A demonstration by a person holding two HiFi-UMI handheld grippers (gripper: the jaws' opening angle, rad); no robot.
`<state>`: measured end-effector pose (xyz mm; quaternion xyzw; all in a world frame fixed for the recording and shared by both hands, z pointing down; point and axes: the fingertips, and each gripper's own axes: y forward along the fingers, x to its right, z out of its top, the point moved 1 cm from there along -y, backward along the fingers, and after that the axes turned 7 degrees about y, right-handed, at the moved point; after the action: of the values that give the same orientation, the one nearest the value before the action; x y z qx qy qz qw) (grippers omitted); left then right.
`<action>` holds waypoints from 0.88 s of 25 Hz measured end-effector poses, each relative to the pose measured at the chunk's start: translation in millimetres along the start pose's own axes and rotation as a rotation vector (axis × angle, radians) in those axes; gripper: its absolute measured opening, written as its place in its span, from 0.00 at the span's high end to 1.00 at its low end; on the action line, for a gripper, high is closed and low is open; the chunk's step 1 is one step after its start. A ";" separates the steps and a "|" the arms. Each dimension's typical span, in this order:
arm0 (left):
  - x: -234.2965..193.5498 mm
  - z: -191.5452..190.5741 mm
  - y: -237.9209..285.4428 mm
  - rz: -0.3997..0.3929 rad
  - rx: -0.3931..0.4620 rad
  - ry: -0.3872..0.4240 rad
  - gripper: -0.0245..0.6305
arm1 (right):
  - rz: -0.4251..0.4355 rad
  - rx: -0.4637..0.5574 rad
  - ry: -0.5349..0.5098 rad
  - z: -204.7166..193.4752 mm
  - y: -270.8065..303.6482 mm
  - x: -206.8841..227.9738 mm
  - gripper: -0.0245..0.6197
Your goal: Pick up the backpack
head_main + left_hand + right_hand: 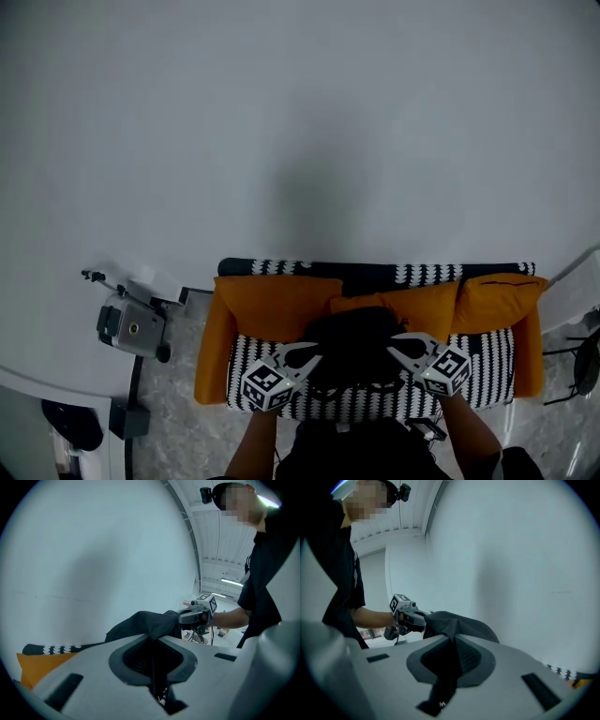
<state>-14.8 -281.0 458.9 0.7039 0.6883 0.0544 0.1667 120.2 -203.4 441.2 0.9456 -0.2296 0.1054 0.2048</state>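
A black backpack (pixel 352 349) hangs between my two grippers above the sofa seat. My left gripper (pixel 309 356) is shut on the bag's left side, with black fabric (pixel 149 623) pinched between its pads. On the bag's right side my right gripper (pixel 397 349) is shut too, and dark cloth (pixel 457 625) runs down through its pads. In the left gripper view the backpack bulges ahead and the other gripper (pixel 199 613) shows beyond it. From the right gripper view the opposite gripper (pixel 408 618) shows at the bag's far end.
A sofa (pixel 487 361) with a black-and-white patterned seat and orange cushions (pixel 272 305) stands against a plain white wall. A camera on a tripod (pixel 131 326) stands at the left on the grey floor. A dark stand (pixel 586 361) is at the right edge.
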 end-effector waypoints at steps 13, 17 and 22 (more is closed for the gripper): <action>0.2 74.5 -6.8 -0.012 0.084 0.069 0.90 | -0.023 0.129 -0.130 72.6 -24.1 -4.8 0.90; 0.8 93.9 -9.6 -0.012 0.103 0.099 0.90 | -0.019 0.171 -0.155 92.8 -30.8 -7.1 0.90; -0.2 116.9 -14.6 -0.009 0.140 0.120 0.90 | -0.022 0.219 -0.171 115.6 -36.3 -10.5 0.90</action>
<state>7.2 -299.8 344.8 0.7061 0.7024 0.0476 0.0761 140.6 -220.3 322.5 0.9703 -0.2230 0.0468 0.0813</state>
